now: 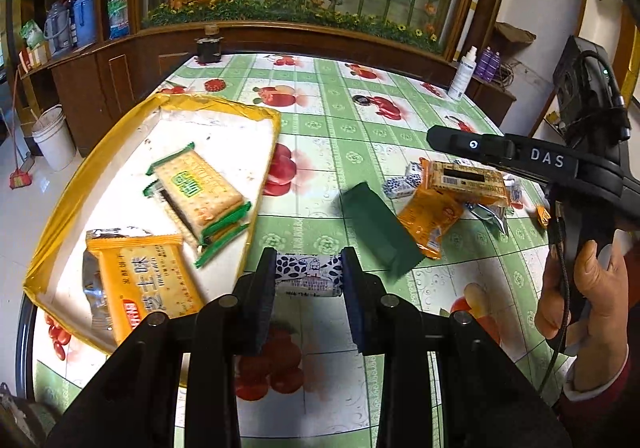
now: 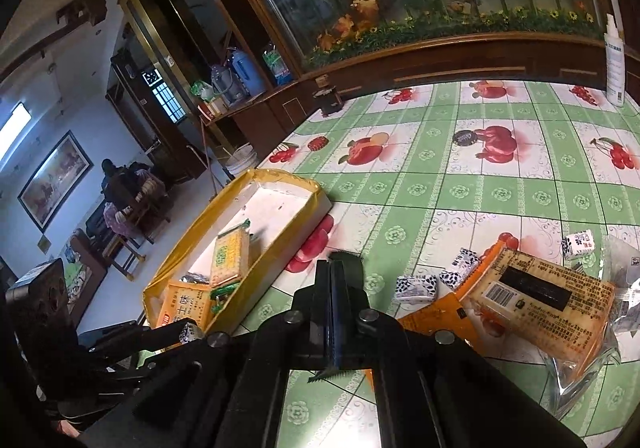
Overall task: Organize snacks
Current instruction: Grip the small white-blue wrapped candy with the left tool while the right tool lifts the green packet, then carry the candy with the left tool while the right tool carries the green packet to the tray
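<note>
My left gripper [image 1: 308,276] is shut on a small blue-and-white patterned candy [image 1: 308,275], held just right of the yellow-rimmed box [image 1: 256,114]. The box holds green-edged cracker packs [image 1: 196,188] and an orange cracker pack [image 1: 148,280]. My right gripper [image 2: 335,312] is shut on a flat dark green packet [image 1: 378,232], whose serrated edge [image 2: 326,374] shows below the fingers. On the table to the right lie orange cracker packs [image 2: 544,296] and several small blue-and-white candies [image 2: 416,287]. The left gripper with its candy also shows in the right wrist view [image 2: 190,332].
The table has a green fruit-print cloth [image 2: 480,192]. A white spray bottle [image 2: 614,60] stands at its far right edge and a small dark jar [image 1: 208,44] at the far edge. A round dark lid [image 2: 464,137] lies mid-table. A wooden cabinet with a painted glass panel stands behind.
</note>
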The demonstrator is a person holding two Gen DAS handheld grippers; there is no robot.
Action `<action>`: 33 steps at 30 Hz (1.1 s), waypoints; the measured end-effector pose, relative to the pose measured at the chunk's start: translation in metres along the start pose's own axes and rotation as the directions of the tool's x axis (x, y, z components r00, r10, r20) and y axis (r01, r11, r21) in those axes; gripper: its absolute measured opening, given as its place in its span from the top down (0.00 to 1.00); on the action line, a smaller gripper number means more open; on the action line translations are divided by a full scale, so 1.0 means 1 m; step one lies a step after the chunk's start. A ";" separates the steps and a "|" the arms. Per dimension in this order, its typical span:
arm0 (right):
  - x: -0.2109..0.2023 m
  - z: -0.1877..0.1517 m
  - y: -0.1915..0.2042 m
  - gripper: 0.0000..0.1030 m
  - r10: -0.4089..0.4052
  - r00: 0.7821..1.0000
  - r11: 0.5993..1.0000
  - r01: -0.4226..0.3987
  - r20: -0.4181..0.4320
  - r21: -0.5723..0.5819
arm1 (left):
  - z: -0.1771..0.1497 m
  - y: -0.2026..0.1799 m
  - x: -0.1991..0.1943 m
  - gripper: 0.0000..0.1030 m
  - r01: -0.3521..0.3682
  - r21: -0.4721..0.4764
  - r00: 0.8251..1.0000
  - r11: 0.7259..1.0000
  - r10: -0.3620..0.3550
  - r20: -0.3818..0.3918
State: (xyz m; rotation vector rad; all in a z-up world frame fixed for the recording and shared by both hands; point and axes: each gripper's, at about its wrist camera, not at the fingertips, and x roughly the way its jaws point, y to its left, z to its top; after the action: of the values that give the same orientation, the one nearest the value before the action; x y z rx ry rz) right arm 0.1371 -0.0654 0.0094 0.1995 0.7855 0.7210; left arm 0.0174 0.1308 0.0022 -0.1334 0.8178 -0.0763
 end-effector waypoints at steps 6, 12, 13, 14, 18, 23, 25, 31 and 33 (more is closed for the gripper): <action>0.016 0.003 0.019 0.93 -0.005 0.998 0.999 0.003 -0.065 -0.038 | -0.001 0.021 -0.007 0.72 -0.013 -0.047 1.000 0.999 0.014 0.013; 0.058 -0.037 0.036 0.40 -0.035 0.976 0.985 -0.002 -0.213 -0.171 | -0.002 0.032 -0.010 0.72 -0.009 -0.075 1.000 0.997 0.010 0.014; 0.065 -0.043 0.041 0.40 -0.050 0.973 0.977 0.001 -0.226 -0.213 | -0.003 0.033 -0.010 0.72 -0.011 -0.078 1.000 0.997 0.012 0.012; 0.069 -0.048 0.043 0.40 -0.050 0.969 0.972 -0.009 -0.241 -0.235 | -0.003 0.035 -0.011 0.72 -0.013 -0.082 1.000 0.997 0.014 0.012; 0.089 -0.065 0.054 0.42 -0.138 0.951 0.928 0.026 -0.278 -0.372 | -0.005 0.041 -0.014 0.72 -0.010 -0.099 1.000 0.995 0.011 0.016; 0.088 -0.065 0.045 0.56 -0.155 0.951 0.942 0.060 -0.268 -0.332 | -0.005 0.045 -0.016 0.72 -0.015 -0.104 1.000 0.994 0.017 0.018; 0.081 -0.060 0.036 0.56 -0.115 0.960 0.965 0.047 -0.256 -0.257 | -0.005 0.046 -0.017 0.72 -0.017 -0.106 1.000 0.994 0.019 0.019; 0.060 -0.046 0.038 0.56 -0.051 0.980 0.981 0.013 -0.194 -0.192 | -0.005 0.050 -0.017 0.72 -0.042 -0.114 0.999 0.993 0.044 0.021; 0.059 -0.039 0.045 0.56 -0.034 0.983 0.981 -0.001 -0.178 -0.192 | -0.005 0.053 -0.018 0.72 -0.053 -0.115 0.998 0.992 0.056 0.021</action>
State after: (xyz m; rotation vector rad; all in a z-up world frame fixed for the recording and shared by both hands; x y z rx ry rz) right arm 0.1148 0.0034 -0.0326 -0.0475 0.8838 0.8015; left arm 0.0027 0.1844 0.0037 -0.2197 0.8013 0.0235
